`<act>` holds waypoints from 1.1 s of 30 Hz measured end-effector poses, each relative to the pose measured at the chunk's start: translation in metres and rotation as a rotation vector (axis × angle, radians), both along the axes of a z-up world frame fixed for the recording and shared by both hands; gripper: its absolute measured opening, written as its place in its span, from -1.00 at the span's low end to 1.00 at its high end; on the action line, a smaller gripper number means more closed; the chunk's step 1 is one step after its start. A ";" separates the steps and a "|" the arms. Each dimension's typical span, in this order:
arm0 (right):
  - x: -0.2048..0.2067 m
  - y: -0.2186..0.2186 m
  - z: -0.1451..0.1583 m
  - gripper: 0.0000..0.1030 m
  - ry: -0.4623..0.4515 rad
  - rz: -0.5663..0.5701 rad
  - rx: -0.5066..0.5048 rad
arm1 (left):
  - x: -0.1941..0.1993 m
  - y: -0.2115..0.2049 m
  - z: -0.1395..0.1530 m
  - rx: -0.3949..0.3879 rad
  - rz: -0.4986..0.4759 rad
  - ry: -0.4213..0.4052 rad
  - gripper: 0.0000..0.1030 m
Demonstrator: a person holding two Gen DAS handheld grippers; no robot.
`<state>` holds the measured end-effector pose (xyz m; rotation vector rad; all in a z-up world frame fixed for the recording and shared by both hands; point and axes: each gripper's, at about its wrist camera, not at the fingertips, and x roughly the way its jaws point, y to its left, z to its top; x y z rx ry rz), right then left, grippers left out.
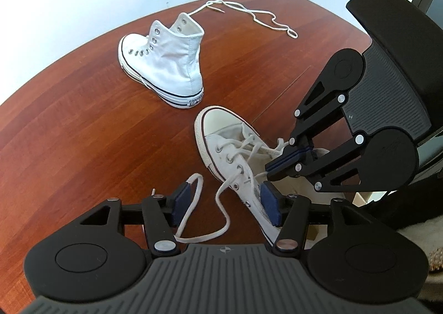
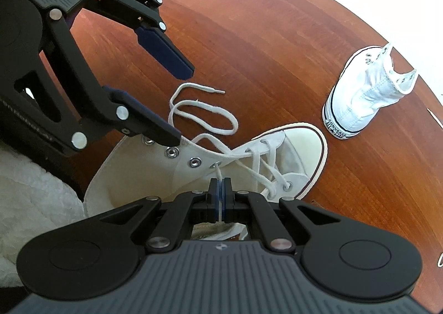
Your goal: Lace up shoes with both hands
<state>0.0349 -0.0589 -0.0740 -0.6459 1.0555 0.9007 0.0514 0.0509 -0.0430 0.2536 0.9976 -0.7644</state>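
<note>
Right claw [image 2: 220, 197] pinching lace [image 2: 218, 175], far shoe [image 2: 365, 98] heel reading "CONVERSE ALL STAR"

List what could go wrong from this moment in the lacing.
1. The right gripper pinches only a thin stretch of lace; a tug may slip it free.
2. The open left gripper has one finger against the near shoe, which it may nudge.
3. The free lace end lies looped and may tangle.

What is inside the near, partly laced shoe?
The near shoe shows a bare cream lining and some print at the insole; the right gripper, shut on its lace, covers the rest.
</note>
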 end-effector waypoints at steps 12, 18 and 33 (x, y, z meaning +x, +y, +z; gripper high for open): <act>-0.002 -0.001 0.002 -0.97 -0.007 -0.007 0.013 | 0.012 0.015 -0.002 -0.001 0.086 -0.010 0.16; -0.004 -0.002 0.003 -0.97 -0.011 -0.012 0.018 | 0.008 0.006 -0.012 0.071 -0.007 -0.023 0.16; -0.006 -0.004 0.001 -0.97 -0.018 -0.027 0.031 | -0.018 -0.032 -0.038 0.223 -0.441 -0.200 -0.44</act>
